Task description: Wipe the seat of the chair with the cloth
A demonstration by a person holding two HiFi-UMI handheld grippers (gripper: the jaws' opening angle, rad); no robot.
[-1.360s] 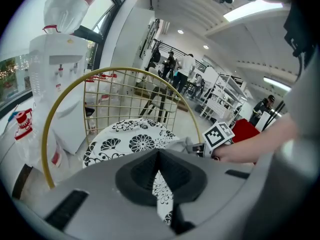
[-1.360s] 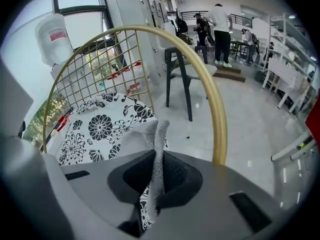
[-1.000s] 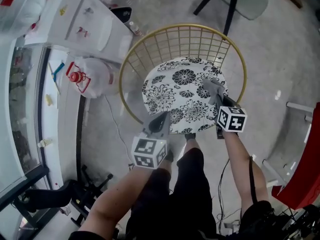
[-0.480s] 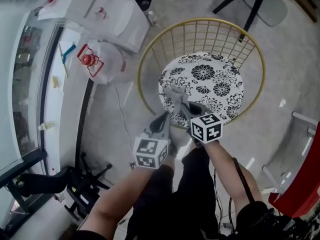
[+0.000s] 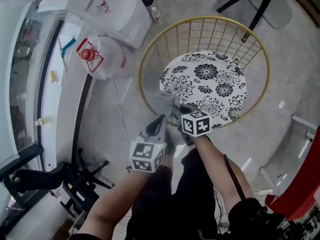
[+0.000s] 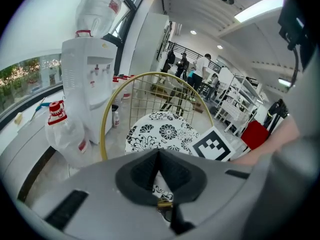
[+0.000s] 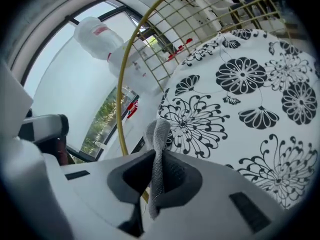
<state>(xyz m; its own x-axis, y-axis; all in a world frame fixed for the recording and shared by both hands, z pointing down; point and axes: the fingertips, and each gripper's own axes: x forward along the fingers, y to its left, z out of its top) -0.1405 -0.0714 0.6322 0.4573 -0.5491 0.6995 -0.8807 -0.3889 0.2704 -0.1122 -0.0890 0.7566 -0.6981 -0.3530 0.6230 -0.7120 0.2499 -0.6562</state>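
The chair has a gold wire frame (image 5: 150, 54) and a round white seat with black flowers (image 5: 210, 84) (image 7: 240, 84) (image 6: 165, 134). My right gripper (image 5: 176, 109) (image 7: 156, 166) is shut on a grey cloth (image 5: 162, 103) (image 7: 158, 144), which stands up between its jaws. It hangs at the seat's near left edge, by the gold rim. My left gripper (image 5: 159, 125) (image 6: 159, 176) is shut with nothing in it, just short of the seat and left of the right one.
A white water dispenser (image 5: 112, 11) (image 6: 92, 84) and a clear bottle with a red cap (image 5: 102, 59) stand left of the chair. A black-legged chair (image 5: 265, 4) stands beyond, something red (image 5: 305, 184) at right, a black base (image 5: 65, 184) at lower left.
My right gripper has carried the cloth across the seat from its right side to its near left edge. The left gripper has stayed near the seat's front.
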